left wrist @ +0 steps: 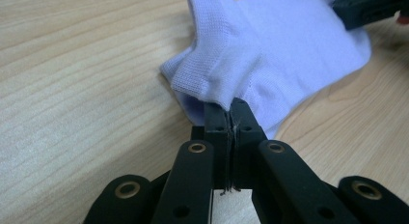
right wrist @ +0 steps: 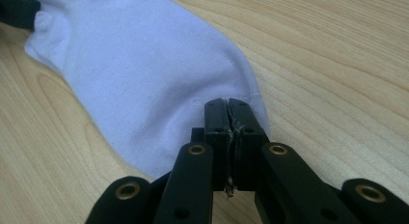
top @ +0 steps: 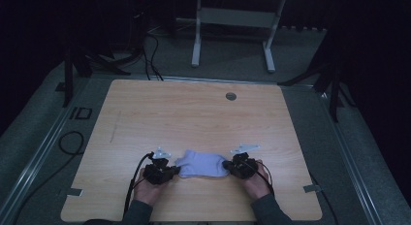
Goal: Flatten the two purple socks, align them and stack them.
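White sock point(top: 202, 164) lies flat near the table point(top: 194, 113) front edge. Left gripper point(top: 167, 172) pinches its cuff end tight, right gripper point(top: 235, 168) clamps the toe seam. Both ends gripped; any lifting, stretching or folding looks undone.

Sock point(left wrist: 270, 45) top cut by frame edge, pinched hem hidden between jaws

A pale lilac sock point(top: 201, 164) lies flat near the front edge of the worktop point(top: 194, 113), stretched sideways. Its ribbed cuff end point(left wrist: 212, 69) is bunched and slightly lifted where the left tool point(left wrist: 230, 113) pinches it; its rounded toe end point(right wrist: 241, 101), with a seam across, is pinched by the right tool point(right wrist: 226, 110).
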The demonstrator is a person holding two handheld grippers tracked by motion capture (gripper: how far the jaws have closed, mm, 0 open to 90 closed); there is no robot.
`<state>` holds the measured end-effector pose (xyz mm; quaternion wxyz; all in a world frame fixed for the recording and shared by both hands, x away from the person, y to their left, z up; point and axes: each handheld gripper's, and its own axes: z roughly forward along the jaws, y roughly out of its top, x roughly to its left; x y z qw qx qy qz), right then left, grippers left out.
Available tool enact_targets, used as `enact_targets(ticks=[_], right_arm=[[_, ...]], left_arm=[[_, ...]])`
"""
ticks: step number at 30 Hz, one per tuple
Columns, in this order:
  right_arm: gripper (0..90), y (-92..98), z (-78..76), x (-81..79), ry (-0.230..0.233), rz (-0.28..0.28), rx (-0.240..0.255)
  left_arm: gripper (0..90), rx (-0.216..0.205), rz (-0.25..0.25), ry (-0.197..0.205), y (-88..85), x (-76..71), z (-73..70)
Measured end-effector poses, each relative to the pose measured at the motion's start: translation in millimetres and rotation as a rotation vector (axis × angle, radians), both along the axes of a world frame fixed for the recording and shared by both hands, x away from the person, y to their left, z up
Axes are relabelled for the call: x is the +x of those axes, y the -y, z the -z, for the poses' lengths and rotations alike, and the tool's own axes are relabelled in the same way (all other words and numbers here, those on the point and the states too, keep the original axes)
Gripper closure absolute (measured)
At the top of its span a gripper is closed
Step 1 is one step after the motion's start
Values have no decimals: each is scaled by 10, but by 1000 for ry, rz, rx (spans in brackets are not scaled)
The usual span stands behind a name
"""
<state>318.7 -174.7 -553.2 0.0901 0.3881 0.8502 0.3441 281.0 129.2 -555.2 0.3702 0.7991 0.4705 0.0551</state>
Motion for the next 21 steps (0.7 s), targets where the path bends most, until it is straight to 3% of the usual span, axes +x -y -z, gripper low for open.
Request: enact_targets(ticks=[11, 15, 17, 21], right_arm=[[873, 15, 10, -2, -3, 7, 17], [872, 17, 14, -4, -2, 10, 22], [867, 21, 17, -5, -3, 12, 27], [835, 20, 21, -10, 0, 12, 39]], left_arm=[[860, 35, 0, -5, -17, -10, 0], [720, 23, 2, 15, -53, -7, -24], [686, 4, -5, 38, -104, -1, -68], [628, -16, -28, 43, -153, 20, -82]])
